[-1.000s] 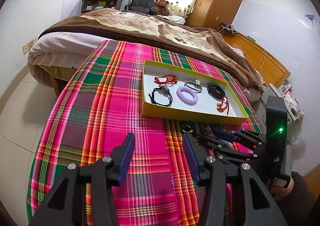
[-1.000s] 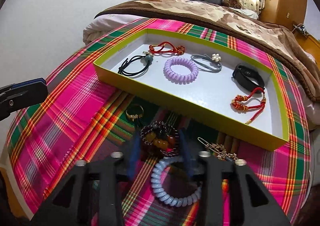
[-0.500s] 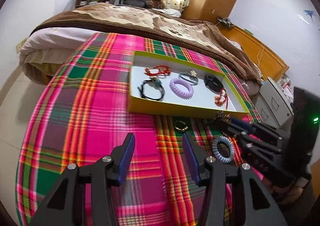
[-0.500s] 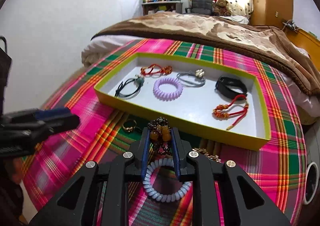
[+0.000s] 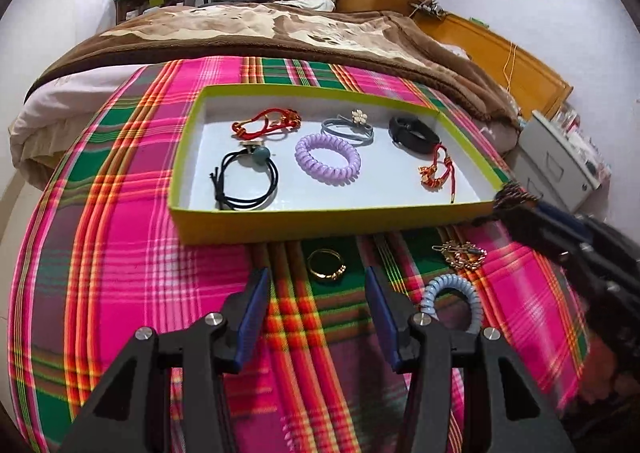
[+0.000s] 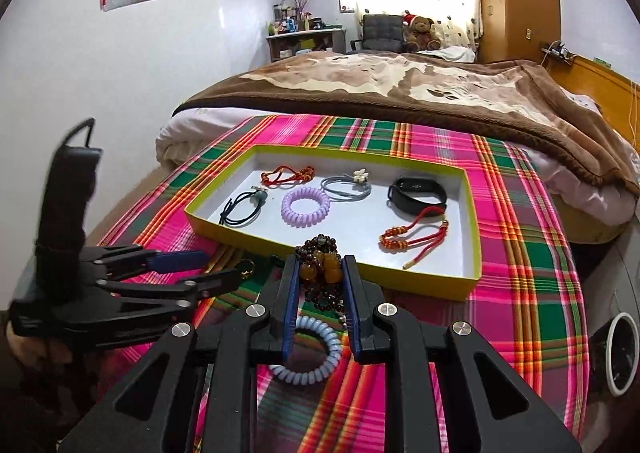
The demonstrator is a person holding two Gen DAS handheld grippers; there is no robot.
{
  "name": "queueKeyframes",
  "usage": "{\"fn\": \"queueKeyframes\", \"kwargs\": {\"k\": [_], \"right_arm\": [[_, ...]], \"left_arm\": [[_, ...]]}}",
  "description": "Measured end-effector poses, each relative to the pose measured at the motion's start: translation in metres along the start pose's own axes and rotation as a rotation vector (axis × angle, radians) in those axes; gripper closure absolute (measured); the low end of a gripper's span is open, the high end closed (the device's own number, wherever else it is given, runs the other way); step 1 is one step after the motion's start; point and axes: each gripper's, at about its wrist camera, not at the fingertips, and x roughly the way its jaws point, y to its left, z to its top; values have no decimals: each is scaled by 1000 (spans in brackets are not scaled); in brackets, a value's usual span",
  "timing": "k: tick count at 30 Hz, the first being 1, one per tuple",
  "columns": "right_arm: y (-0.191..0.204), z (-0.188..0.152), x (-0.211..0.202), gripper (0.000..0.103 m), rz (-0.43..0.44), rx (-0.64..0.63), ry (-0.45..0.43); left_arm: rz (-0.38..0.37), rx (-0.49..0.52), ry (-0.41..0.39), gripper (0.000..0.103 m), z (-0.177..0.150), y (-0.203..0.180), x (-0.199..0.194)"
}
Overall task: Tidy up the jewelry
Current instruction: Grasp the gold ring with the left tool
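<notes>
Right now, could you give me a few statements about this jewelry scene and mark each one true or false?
1. The right hand-held gripper is shut on the bead bracelet. True.
2. The left hand-held gripper holds the gold ring. False: it is open, the ring lies on the cloth.
3. The purple coil lies in the tray. True.
4. The blue coil is in the tray. False: it lies on the cloth.
</notes>
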Motion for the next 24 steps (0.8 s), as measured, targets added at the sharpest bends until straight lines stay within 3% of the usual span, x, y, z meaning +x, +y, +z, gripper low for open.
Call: {"fn": "queueKeyframes", "kwargs": {"k": [9,14,18,19,20,24], "right_arm": [[-12,2,-5,82,2,21,-26],[-15,2,-7,82,10,26,-32],[-16,0,-7,82,13,26,-35],[-17,0,-7,82,16,29,-34],[-17,-1,-7,82,17,31,-35],[-19,-2,-6,82,17,35,-32]], "left_arm": [[114,120,12,52,5,-18,15],[117,108,7,53,6,-18,14],[133,110,2,65,7,-17,13],[125,104,-1,77,7,-16,12],[119,97,0,80,7,-15,12],[122,104,1,81,6,-16,12]]}}
